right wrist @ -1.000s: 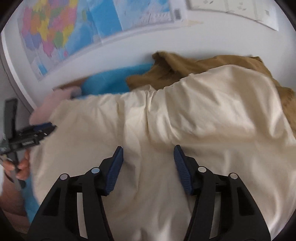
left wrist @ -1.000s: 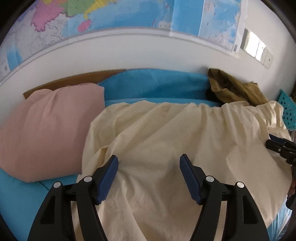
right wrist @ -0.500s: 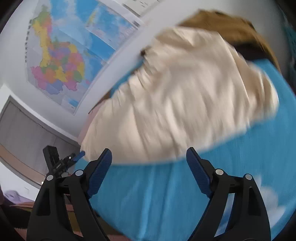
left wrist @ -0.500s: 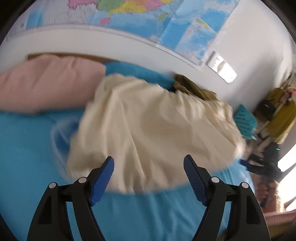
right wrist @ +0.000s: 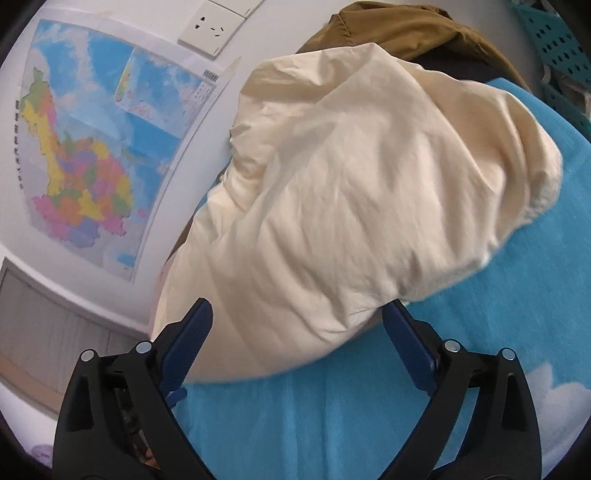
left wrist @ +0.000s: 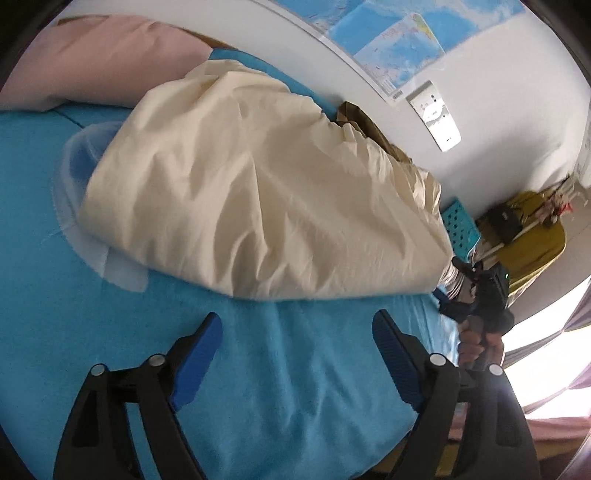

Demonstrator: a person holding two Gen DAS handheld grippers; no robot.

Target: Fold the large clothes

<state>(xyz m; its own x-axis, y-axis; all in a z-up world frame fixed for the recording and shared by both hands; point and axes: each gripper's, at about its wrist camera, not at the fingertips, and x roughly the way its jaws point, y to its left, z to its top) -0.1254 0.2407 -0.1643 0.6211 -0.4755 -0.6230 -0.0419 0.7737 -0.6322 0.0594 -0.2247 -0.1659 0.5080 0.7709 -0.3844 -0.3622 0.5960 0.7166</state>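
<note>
A large cream garment lies in a rumpled, folded heap on the blue bed sheet. My left gripper hangs over bare sheet just short of the cloth's near edge; its jaws are opening with nothing between them. In the right wrist view the cream garment reaches down between the fingers of my right gripper. Those jaws are opening too, and the pads do not press on the cloth. A hand holding that right gripper shows at the bed's right edge.
A brown garment is bunched behind the cream one against the wall. A pink pillow lies at the far left. A teal perforated basket stands past the bed's right end. A map hangs on the wall.
Both grippers have drawn back from over the cream cloth to its near edge, with blue sheet now below them. Both jaws have widened and both views have tilted.
</note>
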